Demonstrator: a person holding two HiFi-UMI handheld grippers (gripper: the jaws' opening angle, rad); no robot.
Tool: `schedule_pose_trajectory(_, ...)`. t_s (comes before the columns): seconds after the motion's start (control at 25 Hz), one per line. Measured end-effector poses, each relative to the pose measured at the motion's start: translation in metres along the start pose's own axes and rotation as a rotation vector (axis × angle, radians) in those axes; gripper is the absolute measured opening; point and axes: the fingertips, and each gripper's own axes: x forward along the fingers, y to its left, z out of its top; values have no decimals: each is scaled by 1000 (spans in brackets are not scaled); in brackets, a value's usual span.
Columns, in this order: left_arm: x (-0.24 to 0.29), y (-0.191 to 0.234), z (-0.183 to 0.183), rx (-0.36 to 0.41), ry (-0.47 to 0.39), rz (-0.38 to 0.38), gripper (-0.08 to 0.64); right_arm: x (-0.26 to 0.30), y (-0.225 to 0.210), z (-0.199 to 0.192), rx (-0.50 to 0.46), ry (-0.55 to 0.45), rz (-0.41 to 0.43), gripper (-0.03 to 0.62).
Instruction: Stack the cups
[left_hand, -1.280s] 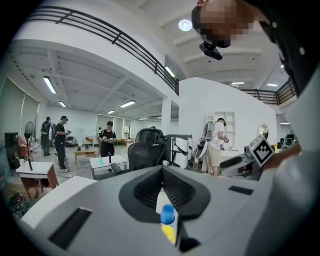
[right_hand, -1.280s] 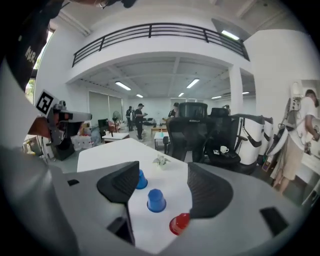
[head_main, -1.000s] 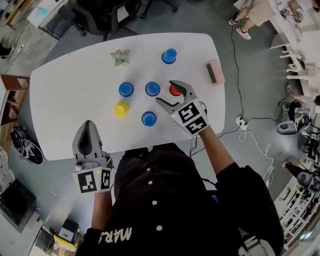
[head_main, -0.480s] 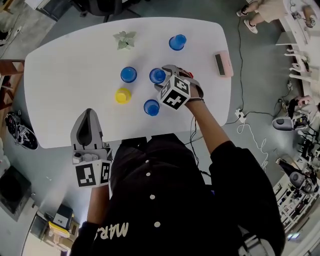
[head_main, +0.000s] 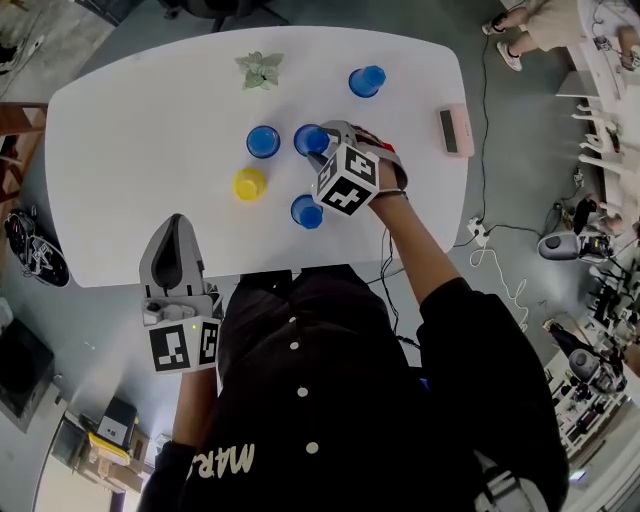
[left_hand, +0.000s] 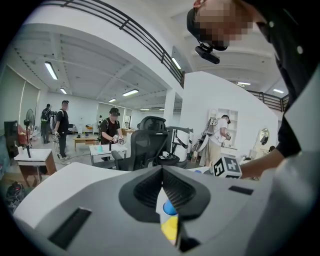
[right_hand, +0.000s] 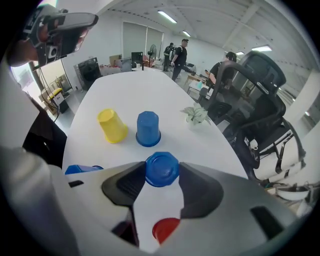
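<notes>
Several upturned cups stand on the white table (head_main: 130, 130). My right gripper (head_main: 322, 138) reaches over the middle of it, and its jaws are closing on a blue cup (right_hand: 161, 169), whose rim is squeezed into flat sides by the pads. A red cup (right_hand: 166, 229) stands just under that gripper's body. Left of it are another blue cup (head_main: 263, 141) and a yellow cup (head_main: 248, 184). A third blue cup (head_main: 306, 211) is nearer me, and one more (head_main: 369, 80) stands at the far right. My left gripper (head_main: 178, 228) is shut and empty at the table's near edge.
A small green plant (head_main: 260, 69) sits at the table's far side and a pink flat object (head_main: 453, 130) near its right edge. Office chairs stand beyond the table, cables lie on the floor to the right, and people are in the background.
My right gripper has moved left from the red cup to the middle blue cup and its jaws have come in against it. The left gripper has stayed where it was.
</notes>
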Motion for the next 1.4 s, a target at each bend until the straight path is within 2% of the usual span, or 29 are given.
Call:
schedule_pose_trajectory(0.36,0,4,-1,9,5,1,11,18,2,19,-33,11,27,215)
schedule_pose_trajectory(0.8,5,7,-1,4,18,9,11,24,6,23,-23,9,55,216)
schedule_pose_trajectory(0.92,6,8,-1,8,16,14,11,24,8,26,-11,-18,64,221)
schedule_pose_trajectory(1.0,5,8,1,13,13,20,11,18,10,32,9,-62,78,298)
schedule_pose_trajectory(1.12,5,10,1,13,9,25,11,1,11,39,30,-107,61,322)
schedule_pose_trajectory(1.24,5,12,1,13,6,31,11,-20,28,53,11,-152,64,322)
schedule_pose_trajectory(1.4,7,7,3,15,1,21,11,-26,83,79,-71,-200,145,314)
